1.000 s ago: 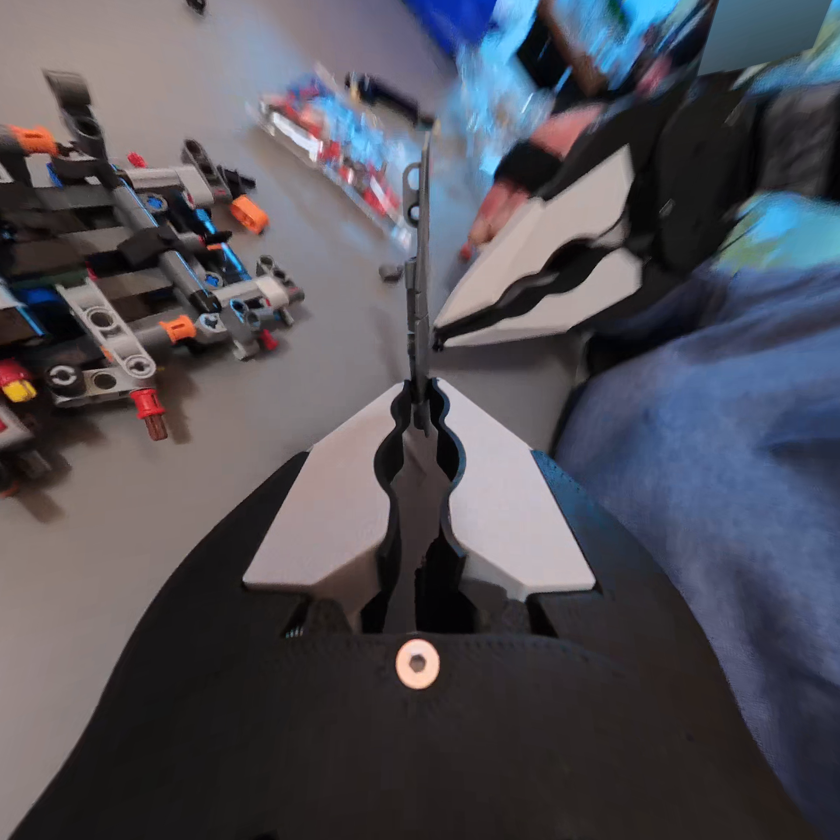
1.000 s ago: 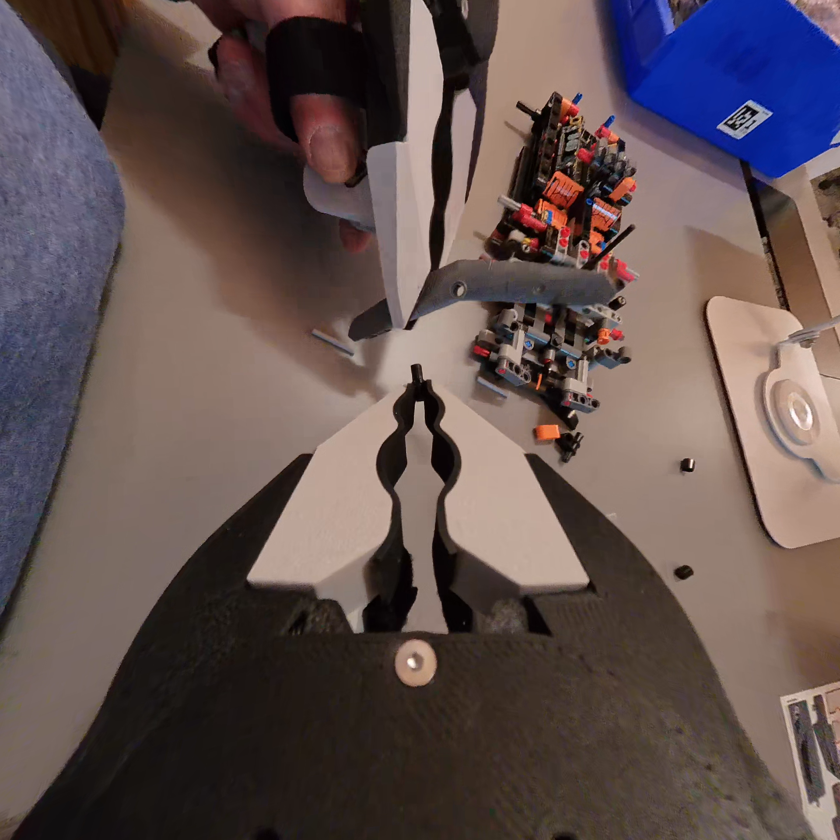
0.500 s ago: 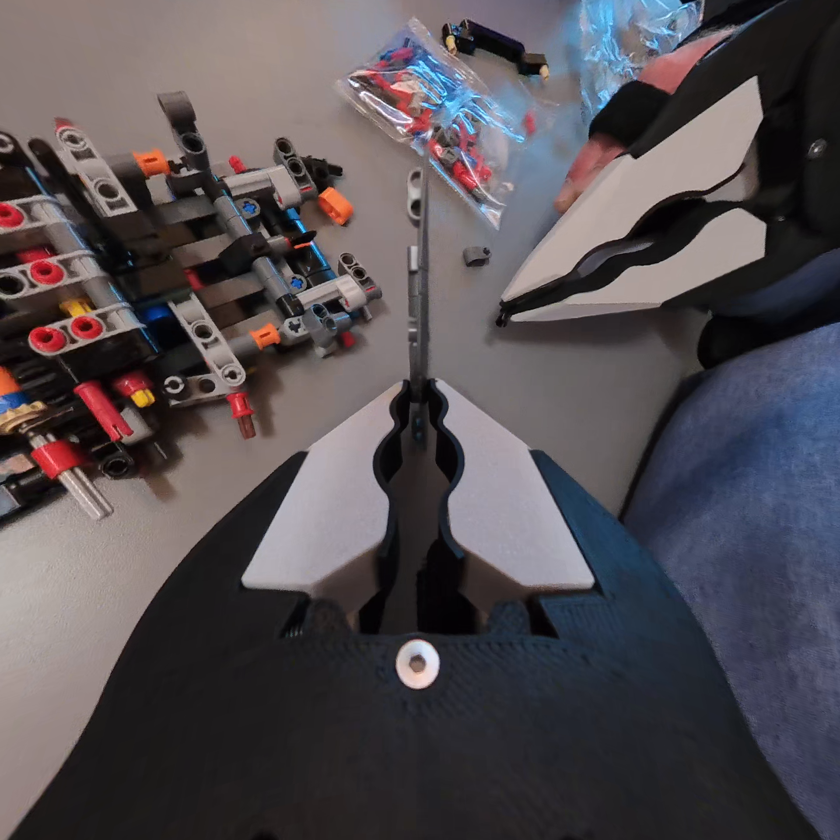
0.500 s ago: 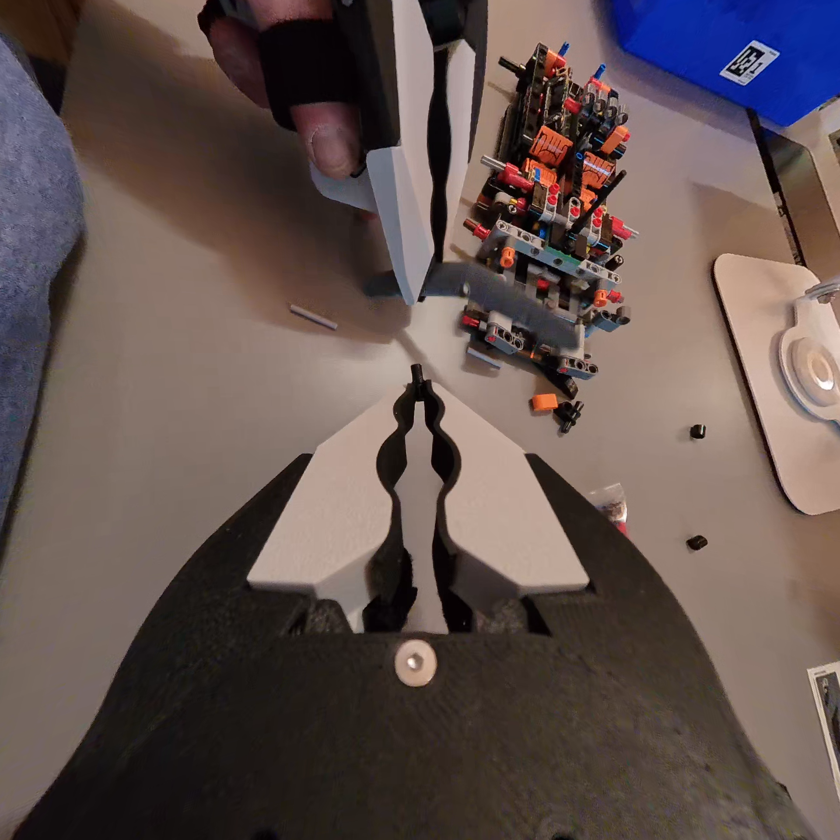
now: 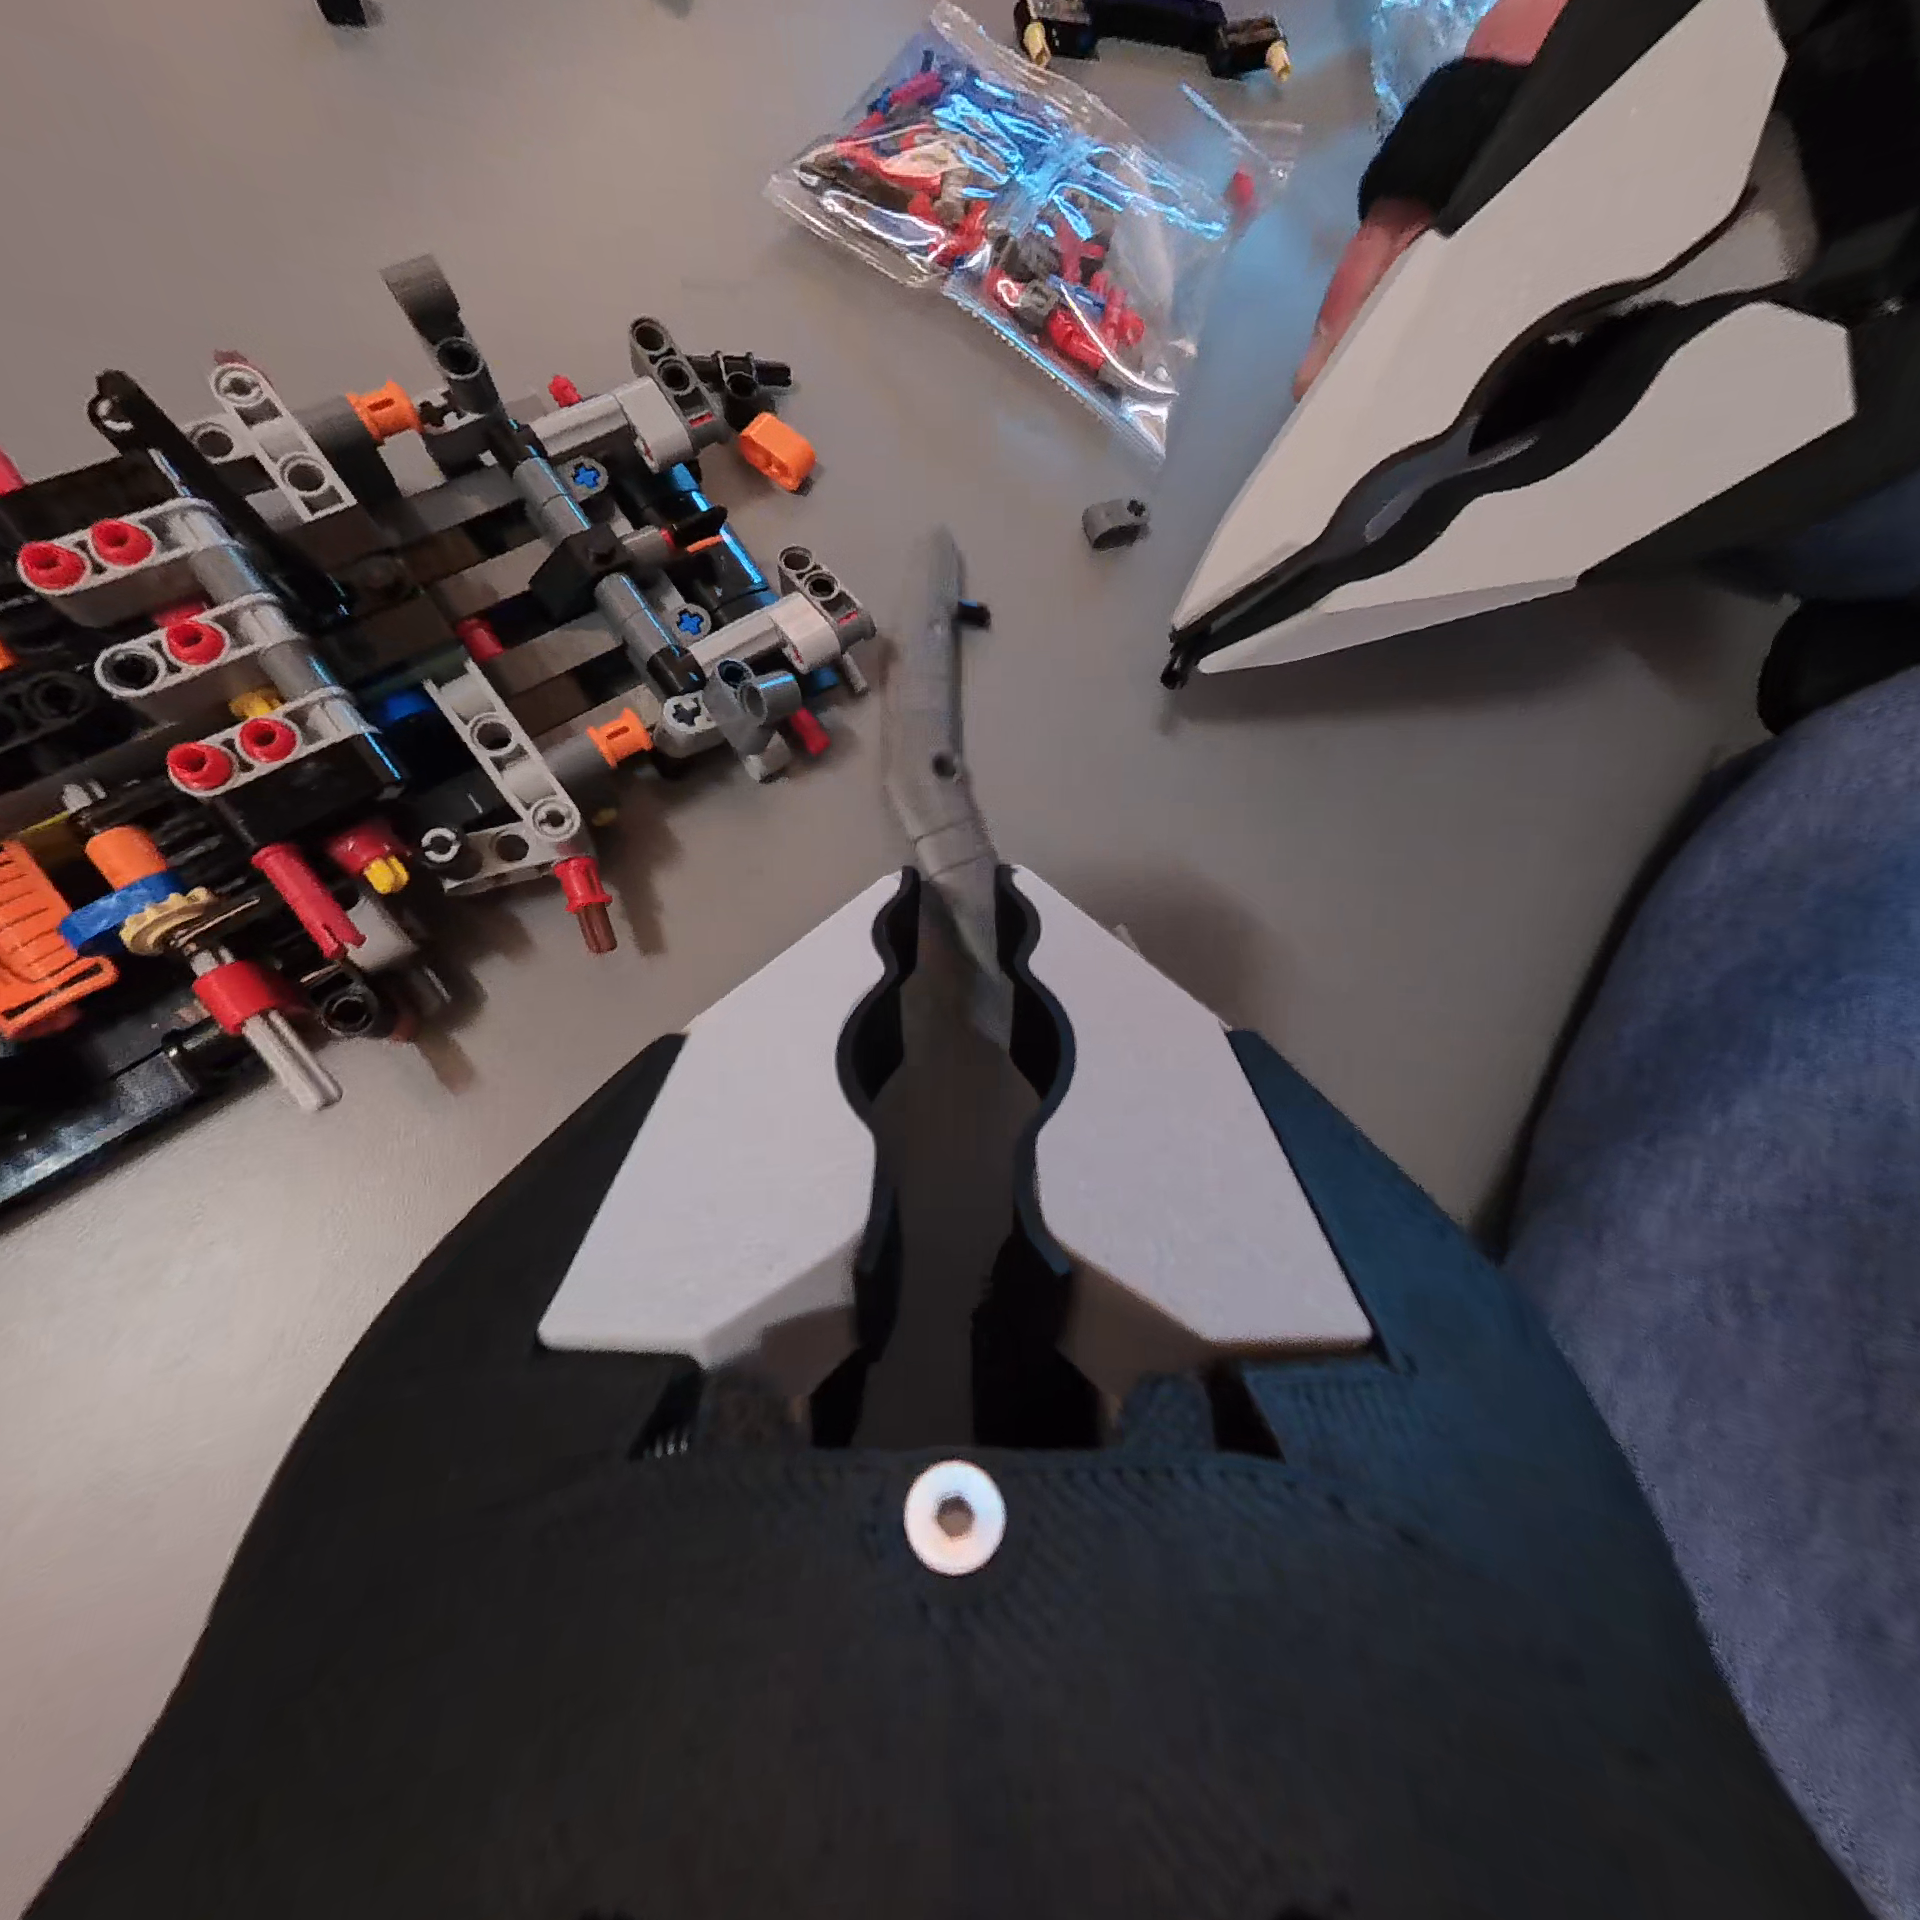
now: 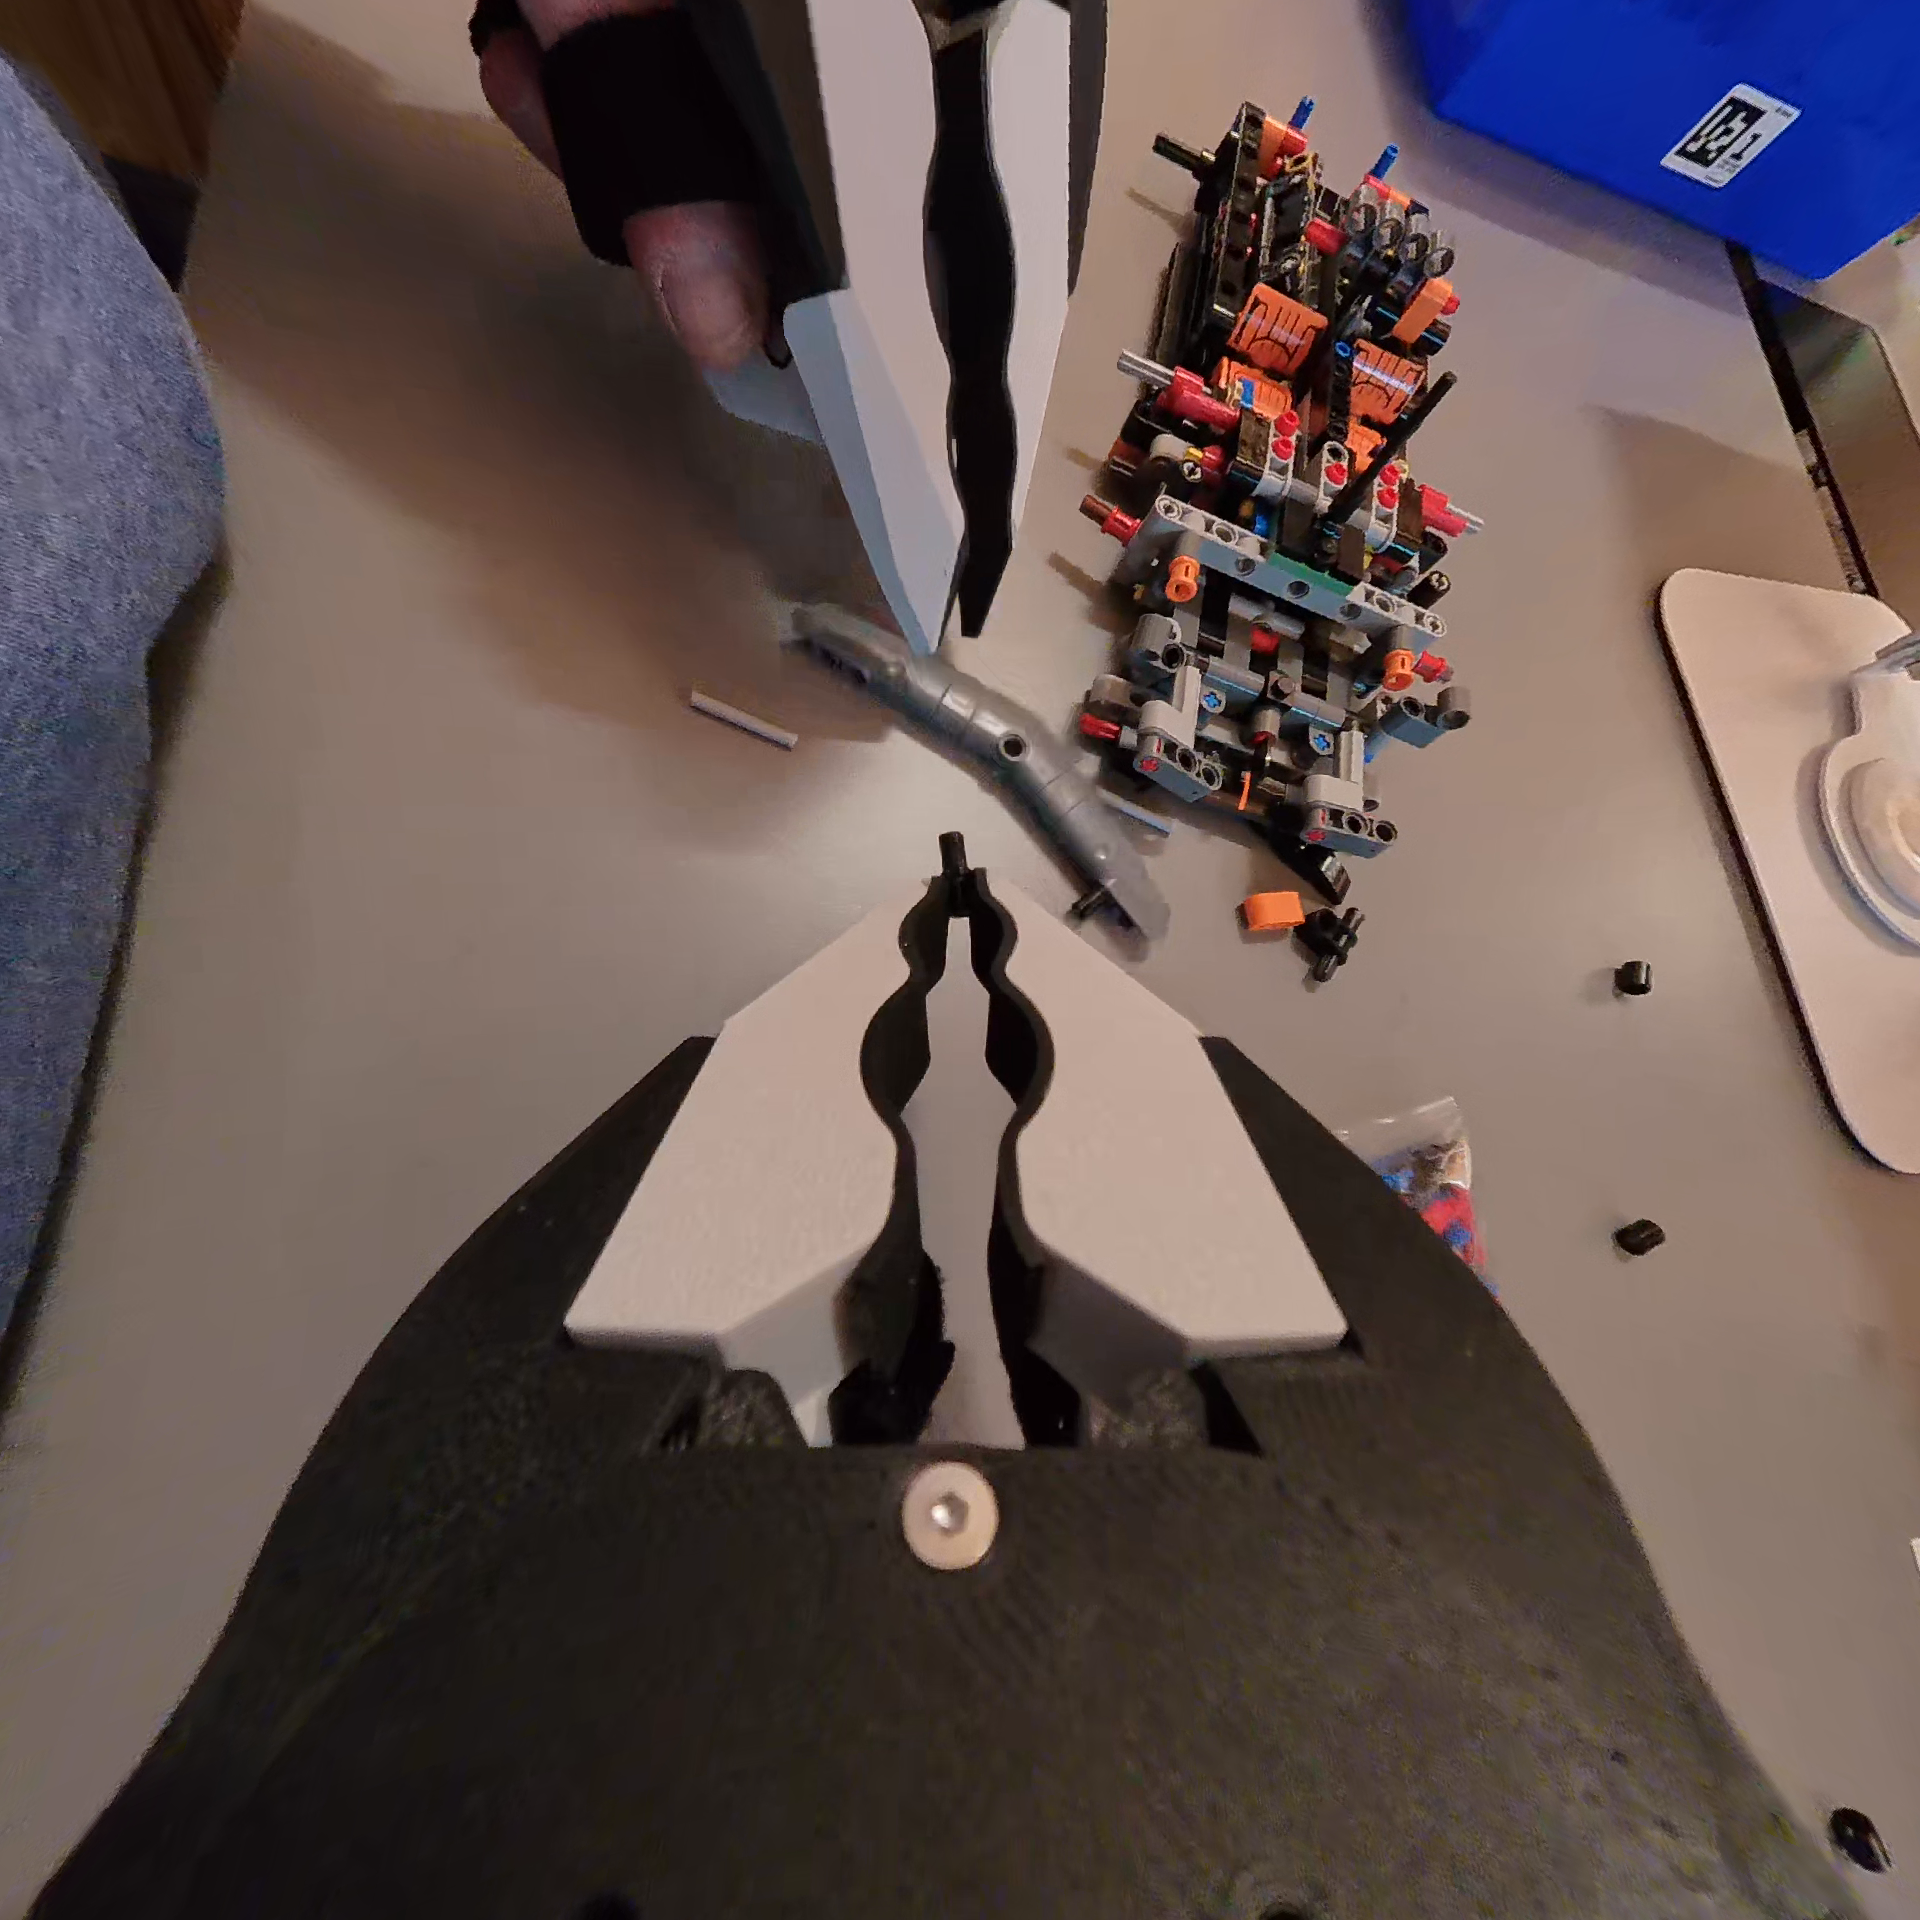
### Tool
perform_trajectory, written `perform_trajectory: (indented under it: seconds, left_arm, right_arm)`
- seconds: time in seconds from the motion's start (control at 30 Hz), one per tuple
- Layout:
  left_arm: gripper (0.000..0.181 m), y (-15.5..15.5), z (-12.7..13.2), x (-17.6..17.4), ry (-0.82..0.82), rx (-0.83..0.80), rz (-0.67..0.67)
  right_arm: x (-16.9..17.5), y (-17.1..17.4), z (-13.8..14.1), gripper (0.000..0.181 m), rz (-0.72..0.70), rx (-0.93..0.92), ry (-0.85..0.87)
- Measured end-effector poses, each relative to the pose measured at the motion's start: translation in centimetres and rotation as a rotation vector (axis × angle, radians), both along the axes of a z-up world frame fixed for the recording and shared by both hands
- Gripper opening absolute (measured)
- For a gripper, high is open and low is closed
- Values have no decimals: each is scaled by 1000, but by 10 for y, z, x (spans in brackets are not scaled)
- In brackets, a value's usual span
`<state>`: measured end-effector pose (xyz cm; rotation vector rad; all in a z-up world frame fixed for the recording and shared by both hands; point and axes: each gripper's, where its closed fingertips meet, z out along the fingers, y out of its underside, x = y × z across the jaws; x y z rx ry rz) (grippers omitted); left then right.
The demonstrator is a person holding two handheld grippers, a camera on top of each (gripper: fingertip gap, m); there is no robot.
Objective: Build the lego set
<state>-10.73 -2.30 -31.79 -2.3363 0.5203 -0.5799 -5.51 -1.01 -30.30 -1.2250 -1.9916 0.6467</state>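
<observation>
Table [image 6: 416, 935], pale grey, carries everything. The half-built lego model [image 5: 312, 644], black, grey, orange and red, sits on it to the left of the left gripper's [image 5: 951, 894] fingers; from the right gripper [image 6: 956, 899] it lies ahead and to the right [image 6: 1288, 520].

The left fingers stand a little apart. A long, bent grey beam [image 5: 935, 707] runs out forward from between their tips, narrower than the gap, so it looks loose there rather than pinched. Seen from the other side, that beam [image 6: 997, 743] lies low along the table, one end under the left fingertips and the other just ahead and right of the right fingers, close to the model's near edge. A short black stud [image 6: 1091, 902] sticks out of that nearer end.

A clear bag of small parts [image 5: 1018, 239] lies well ahead of the left fingers, slightly right.

The right fingers are closed at the tips on a small black pin [image 6: 951, 862], which pokes out forward, clear of the beam.
</observation>
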Motion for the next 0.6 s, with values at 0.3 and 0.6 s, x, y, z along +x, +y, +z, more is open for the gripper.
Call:
perform_trajectory:
  seconds: [0.3, 0.6]
  left_arm:
    - [13, -11, -5, -2, 61, -70, -9]
    - [10, -14, -8, 6, -94, -203, 60]
  right_arm:
    - [3, -1, 2, 1, -1, -11, 8]
    - [-12, -12, -9, 1, 15, -65, -52]
